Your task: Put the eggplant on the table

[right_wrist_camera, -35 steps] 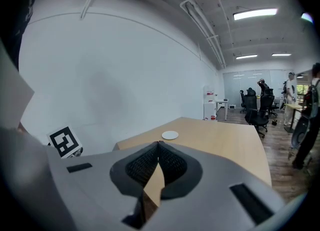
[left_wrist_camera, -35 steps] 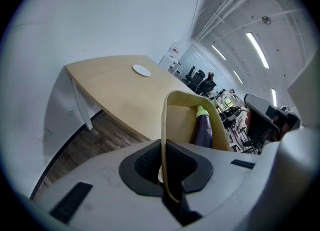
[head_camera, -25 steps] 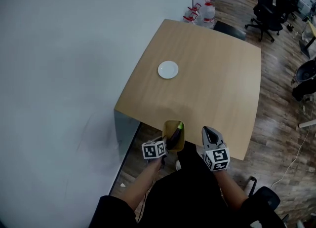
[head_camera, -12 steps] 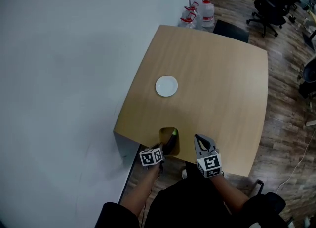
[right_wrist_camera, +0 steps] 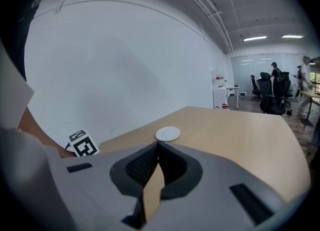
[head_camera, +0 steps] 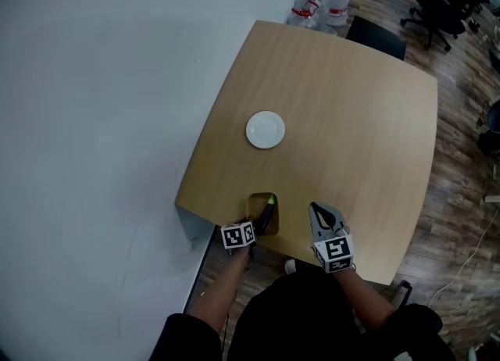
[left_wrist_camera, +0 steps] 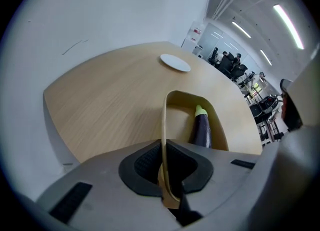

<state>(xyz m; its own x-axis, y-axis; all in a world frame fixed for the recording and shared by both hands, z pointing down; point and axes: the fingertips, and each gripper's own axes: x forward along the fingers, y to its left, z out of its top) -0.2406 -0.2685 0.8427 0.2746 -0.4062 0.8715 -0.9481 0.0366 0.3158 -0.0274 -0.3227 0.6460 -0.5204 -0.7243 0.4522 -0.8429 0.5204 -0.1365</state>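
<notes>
Left gripper view shows the left tongs (left_wrist_camera: 163, 150) pinching the rim of a tan tub (left_wrist_camera: 172, 106) with the eggplant (left_wrist_camera: 202, 129) inside, over the desk's (left_wrist_camera: 110, 90) near edge, while the right tongs (right_wrist_camera: 158, 147) are pressed together and empty, so the eggplant is apparently not yet placed.

The left gripper (left_wrist_camera: 162, 147) has its jaws pressed together on the thin near wall of a tan container (left_wrist_camera: 181, 117), which stands on edge between the dark pads. Inside the container lies a dark purple eggplant (left_wrist_camera: 201, 130), its green stem end pointing away. Beyond stretches a light wooden bench (left_wrist_camera: 110, 100), with a small white plate (left_wrist_camera: 175, 63) well apart near its far side. A white wall (left_wrist_camera: 100, 15) rises on the left, and office chairs (left_wrist_camera: 227, 65) stand far off.
</notes>
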